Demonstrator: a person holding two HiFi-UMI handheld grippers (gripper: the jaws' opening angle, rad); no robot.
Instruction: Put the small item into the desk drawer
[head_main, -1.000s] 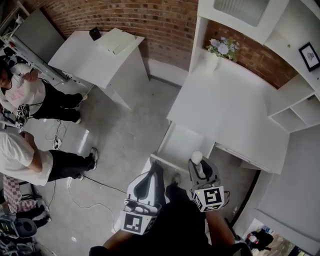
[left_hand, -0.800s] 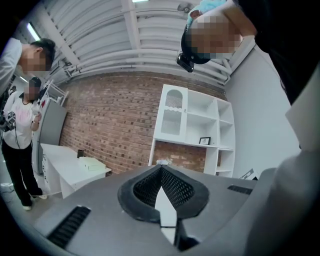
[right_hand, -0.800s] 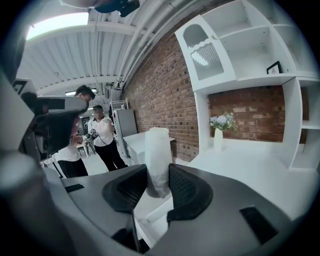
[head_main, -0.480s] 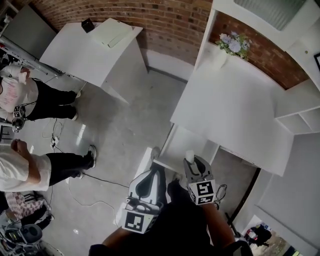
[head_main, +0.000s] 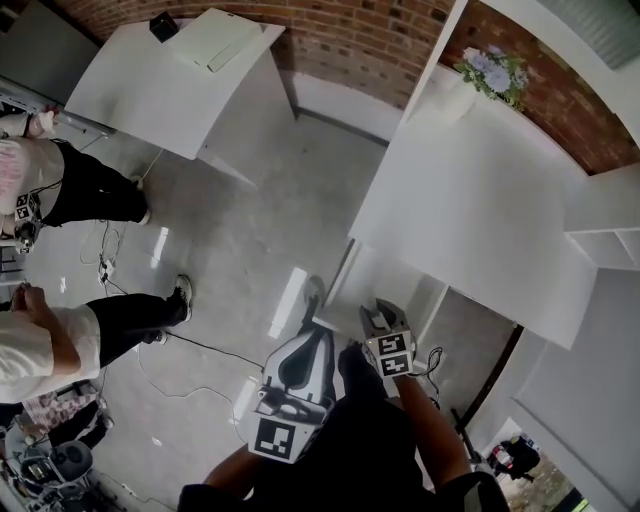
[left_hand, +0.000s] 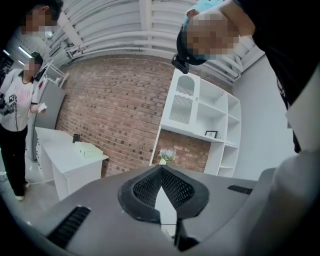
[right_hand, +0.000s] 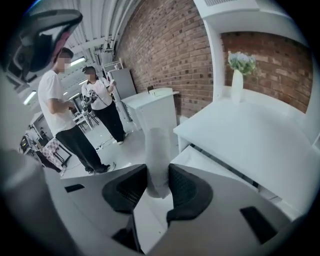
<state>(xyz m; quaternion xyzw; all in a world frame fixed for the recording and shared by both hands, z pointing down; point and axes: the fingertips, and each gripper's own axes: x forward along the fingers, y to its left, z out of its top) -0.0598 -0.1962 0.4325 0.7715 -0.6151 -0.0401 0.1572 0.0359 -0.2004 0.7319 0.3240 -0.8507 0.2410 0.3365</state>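
My right gripper (right_hand: 159, 186) is shut on a small white, roughly cylindrical item (right_hand: 157, 155) that stands up between the black pads. In the head view the right gripper (head_main: 376, 314) hangs over the front part of the open white drawer (head_main: 395, 280), which is pulled out from under the white desk (head_main: 480, 215). That gripper's body mostly hides the item there. My left gripper (head_main: 318, 338) is just left of the drawer's front corner. In the left gripper view the left gripper (left_hand: 161, 169) has its pads together with nothing between them.
A second white table (head_main: 150, 85) stands at the back left with a pale box (head_main: 215, 38) and a small black object (head_main: 161, 26). A vase of flowers (head_main: 490, 72) sits at the desk's back. Two people (head_main: 60, 190) stand at the left; a cable (head_main: 200, 350) lies on the floor.
The head view has swung, and both grippers sit smaller and lower in the picture. The right gripper has carried the white item inward over the drawer's front. The grip looks the same.
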